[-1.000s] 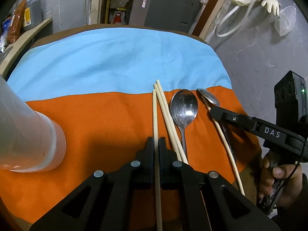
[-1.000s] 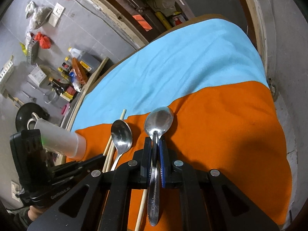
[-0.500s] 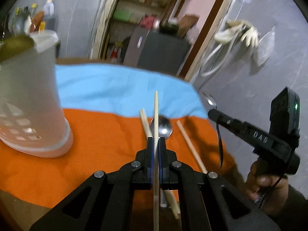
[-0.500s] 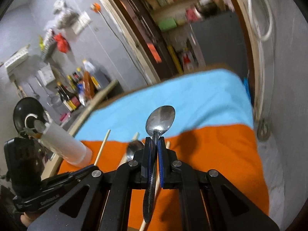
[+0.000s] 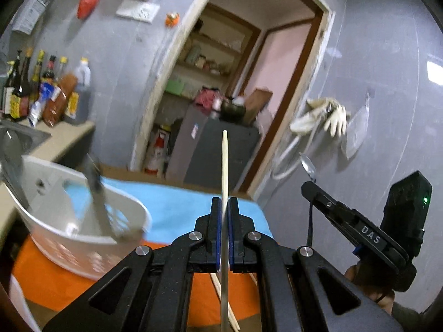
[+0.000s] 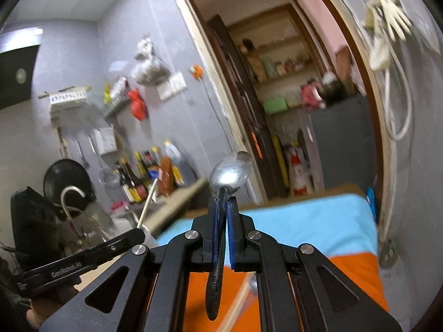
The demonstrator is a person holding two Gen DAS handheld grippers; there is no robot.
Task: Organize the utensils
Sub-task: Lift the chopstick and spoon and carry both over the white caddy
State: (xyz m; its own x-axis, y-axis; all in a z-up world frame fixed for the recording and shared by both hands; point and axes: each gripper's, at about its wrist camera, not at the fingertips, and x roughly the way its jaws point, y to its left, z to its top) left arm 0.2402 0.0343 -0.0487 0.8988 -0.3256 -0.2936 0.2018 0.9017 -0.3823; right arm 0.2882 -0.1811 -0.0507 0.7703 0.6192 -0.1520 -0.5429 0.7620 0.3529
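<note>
Jaws clamp both loads: your left gripper (image 5: 224, 207) pinches a chopstick (image 5: 224, 163), your right gripper (image 6: 222, 207) a spoon (image 6: 230, 175); neither has reached the white holder (image 5: 69, 221) yet, and chopsticks (image 5: 221, 293) beside it await you.

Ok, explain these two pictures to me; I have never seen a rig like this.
No robot here: a person holds a hand-held claw in each hand, and each claw carries a camera looking out along its fingers. The left camera shows the left claw shut on a chopstick, with the right claw at the side. The right camera shows the right claw shut on a spoon. Below lies a table under an orange and blue cloth, with a white holder that already has utensils in it, and more chopsticks on the cloth.
</note>
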